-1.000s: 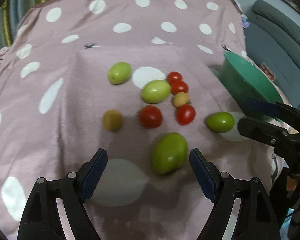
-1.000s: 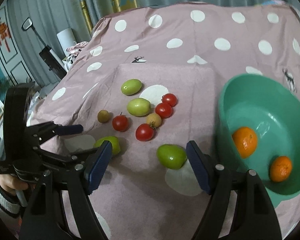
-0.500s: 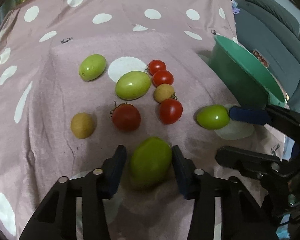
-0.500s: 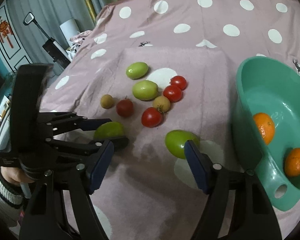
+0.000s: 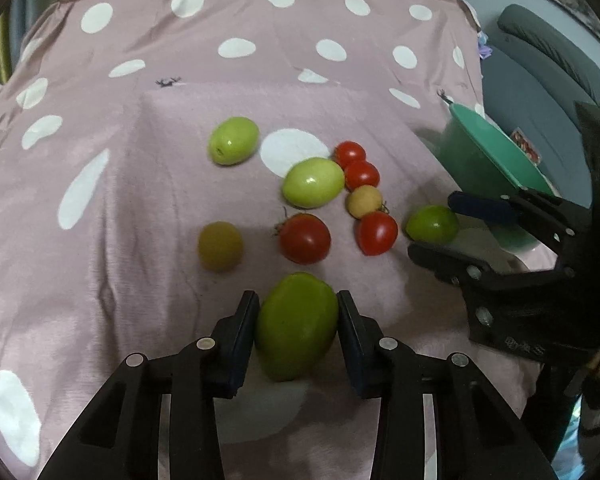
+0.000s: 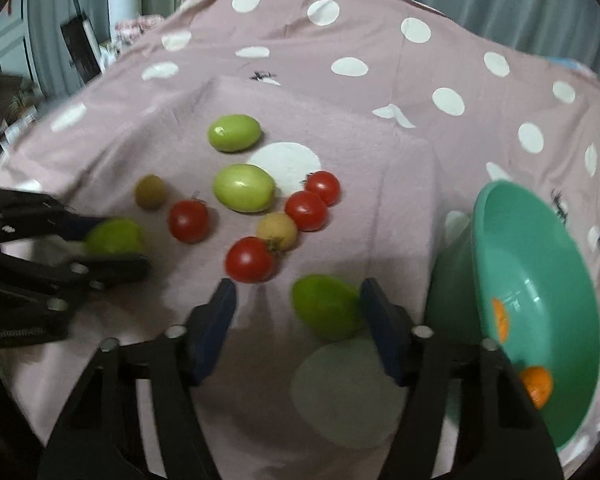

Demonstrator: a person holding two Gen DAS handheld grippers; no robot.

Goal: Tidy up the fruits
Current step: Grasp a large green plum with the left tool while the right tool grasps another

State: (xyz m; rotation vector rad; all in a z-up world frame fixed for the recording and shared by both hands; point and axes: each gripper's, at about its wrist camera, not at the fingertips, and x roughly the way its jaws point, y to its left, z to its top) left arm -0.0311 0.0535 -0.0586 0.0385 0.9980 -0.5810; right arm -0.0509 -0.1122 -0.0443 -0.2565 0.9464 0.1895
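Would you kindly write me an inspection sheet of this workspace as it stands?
Surface: pink polka-dot cloth, rumpled.
Job's things: four green fruits, four red tomatoes, two brownish fruits; teal bowl holding two oranges.
Clutter: nothing seen.
Grippers: left tool closing, pads against the large green fruit; right tool closing, a green fruit between its pads, touching one.
Cables: nothing seen.
Surroundings: curtains, grey sofa.

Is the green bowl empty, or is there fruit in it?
Not empty. The green bowl holds two oranges: one partly hidden behind its near rim, another lower down.
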